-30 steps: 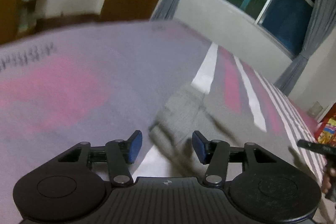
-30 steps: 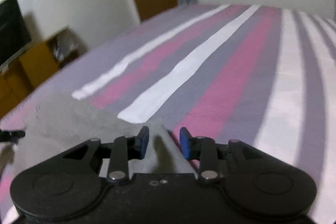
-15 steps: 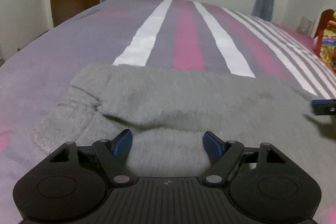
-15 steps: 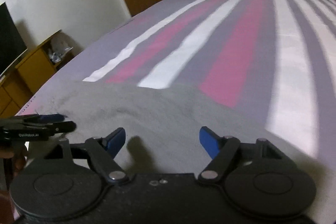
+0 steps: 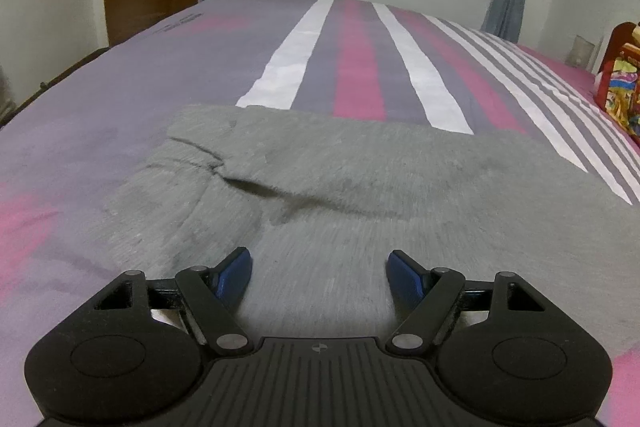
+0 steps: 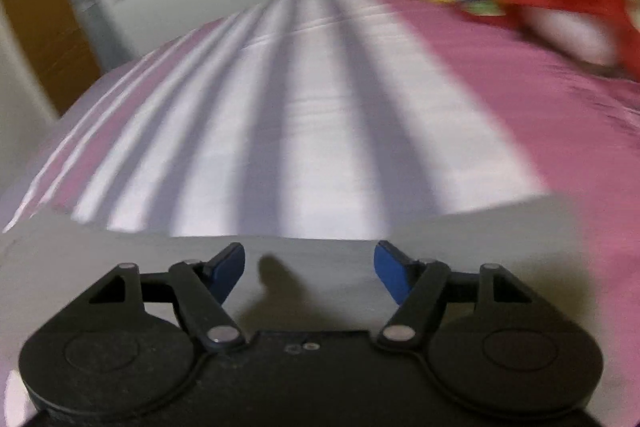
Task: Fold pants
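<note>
We see the grey pants (image 5: 360,183) lying folded flat on the striped bedsheet (image 5: 356,67), with a crease near their left end. Our left gripper (image 5: 319,273) hovers over them, jaws wide apart and holding nothing. Our right gripper (image 6: 308,269) sits above the pants' far edge, jaws closing slightly with nothing between them; that view is blurred.

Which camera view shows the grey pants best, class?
The left wrist view: the grey pants lie sharp and nearly whole on the striped bedspread, folds visible. The right wrist view is blurred and shows only a pale strip of them.
</note>
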